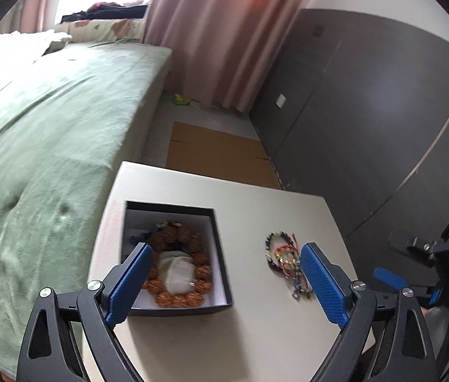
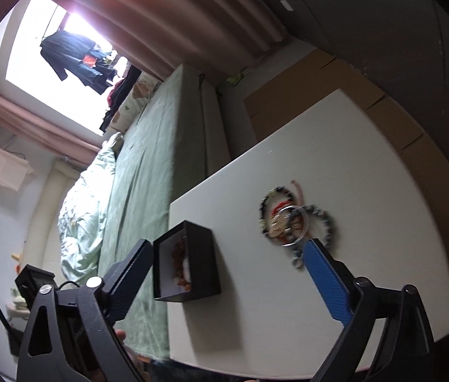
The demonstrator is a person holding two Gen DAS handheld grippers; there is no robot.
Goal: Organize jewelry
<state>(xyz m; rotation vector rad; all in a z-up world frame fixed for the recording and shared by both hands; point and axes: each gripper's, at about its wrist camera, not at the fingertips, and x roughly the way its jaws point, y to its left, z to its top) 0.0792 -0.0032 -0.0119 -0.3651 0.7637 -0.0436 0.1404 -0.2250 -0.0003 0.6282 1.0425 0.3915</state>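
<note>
The left gripper (image 1: 224, 273) stands with its jaws spread wide and nothing between the blue pads; they hang above the white table (image 1: 256, 334) without touching anything. Behind its left finger (image 1: 128, 286) sits a black box (image 1: 173, 254) with a pale lining, open at the top. Inside the box lies a ring of chunky orange-brown beads (image 1: 176, 296) curled around a pale cloth-like lump. Just beside the tip of its right finger (image 1: 323, 283), on the bare tabletop, lies a small heap of bracelets (image 1: 283, 254): dark beads, red cord and some gold-coloured bits tangled together. The heap and the box lie well apart, with open table between them.

The right gripper (image 2: 227, 273) is also spread wide and holds nothing. In its view the same black box (image 2: 192, 261) lies just past the tip of its left finger (image 2: 125, 283), and the bracelet heap (image 2: 291, 219), with a thin silver bangle (image 2: 297, 226) among the beads, lies just ahead of its right finger (image 2: 329, 280). Neither pad touches the heap.

Beyond the table, left of both grippers, runs a bed with a green cover (image 1: 49, 127). Pink curtains (image 1: 218, 31) hang farther off, and flat brown cardboard (image 1: 218, 156) lies behind the table's far edge.
</note>
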